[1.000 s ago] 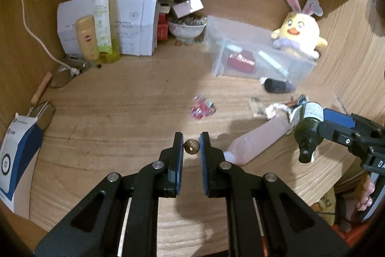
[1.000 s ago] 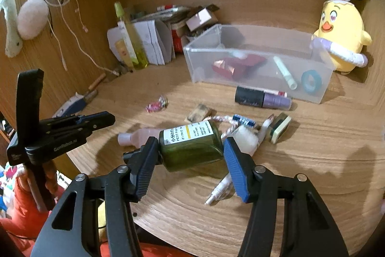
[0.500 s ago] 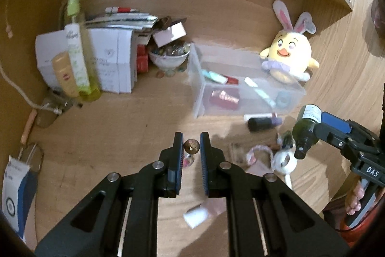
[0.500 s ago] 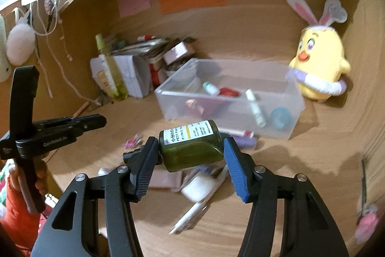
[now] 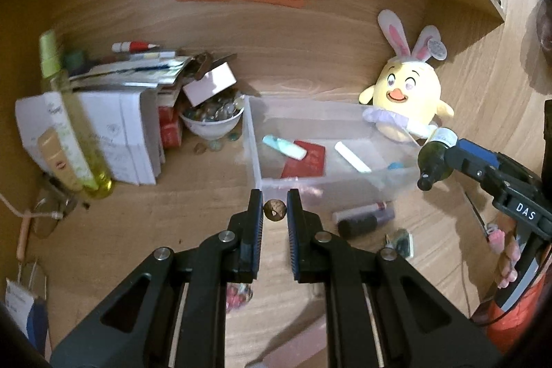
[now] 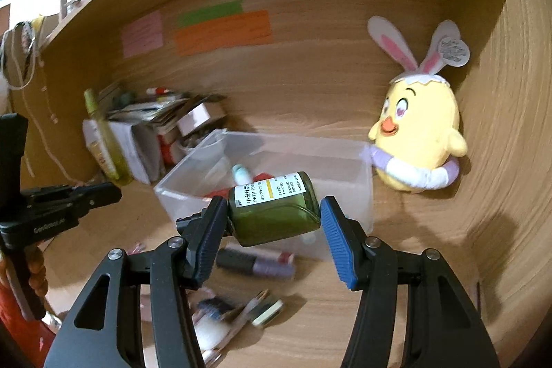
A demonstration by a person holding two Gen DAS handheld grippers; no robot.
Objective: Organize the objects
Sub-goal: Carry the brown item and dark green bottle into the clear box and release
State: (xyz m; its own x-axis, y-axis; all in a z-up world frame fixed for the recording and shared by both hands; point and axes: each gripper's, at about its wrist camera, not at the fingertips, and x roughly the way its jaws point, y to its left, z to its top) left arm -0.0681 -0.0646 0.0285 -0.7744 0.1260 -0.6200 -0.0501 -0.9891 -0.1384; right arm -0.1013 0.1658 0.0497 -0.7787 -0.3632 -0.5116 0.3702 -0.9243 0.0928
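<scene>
My left gripper (image 5: pixel 275 210) is shut on a small brown bead (image 5: pixel 275 210), held in the air just short of the near left corner of the clear plastic bin (image 5: pixel 255 157). My right gripper (image 6: pixel 274 216) is shut on a dark green bottle (image 6: pixel 276 212) with a white label, lying sideways between the pads, its black cap to the left. It hangs over the bin's (image 6: pixel 183 199) near edge. In the left wrist view that green bottle (image 5: pixel 435 157) and the right gripper (image 5: pixel 448 161) show at the right. The bin holds a red card (image 5: pixel 305 159) and small tubes.
A yellow plush chick (image 5: pixel 407 99) sits behind the bin's right end. White boxes (image 5: pixel 114 133), a tall yellow-green bottle (image 5: pixel 72 130) and a bowl of beads (image 5: pixel 212 119) stand at the back left. A dark tube (image 6: pixel 255 261) and other small items lie on the desk before the bin.
Both grippers have risen and moved forward toward the bin, each keeping its object. The loose items on the desk now lie below and behind the fingertips.
</scene>
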